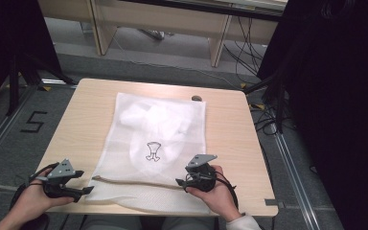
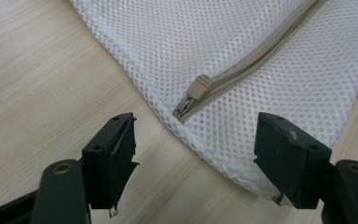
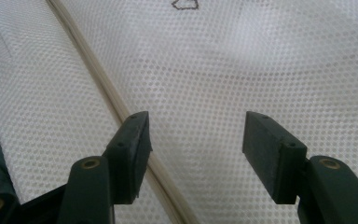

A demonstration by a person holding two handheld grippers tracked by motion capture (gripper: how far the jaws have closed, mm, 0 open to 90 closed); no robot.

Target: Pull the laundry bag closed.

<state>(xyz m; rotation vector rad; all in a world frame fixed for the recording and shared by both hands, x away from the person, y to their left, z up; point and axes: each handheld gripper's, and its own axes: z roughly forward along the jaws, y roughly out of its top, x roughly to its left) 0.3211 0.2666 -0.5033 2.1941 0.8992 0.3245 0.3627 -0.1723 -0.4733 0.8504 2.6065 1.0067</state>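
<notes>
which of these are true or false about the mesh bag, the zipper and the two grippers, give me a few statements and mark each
1. The white mesh bag lies flat on the wooden table. True.
2. The left gripper is shut on the zipper pull. False: its fingers stand apart, and the pull lies between and beyond them, untouched.
3. The beige zipper runs across the end of the bag nearest the person. True.
4. The right gripper holds a fold of mesh. False: it is open over the bag, with the zipper passing by one finger.
5. A white garment with a small dark print shows through the mesh. True.
6. The zipper pull sits at the right gripper's end of the zipper. False: it is at the left gripper's end.
</notes>
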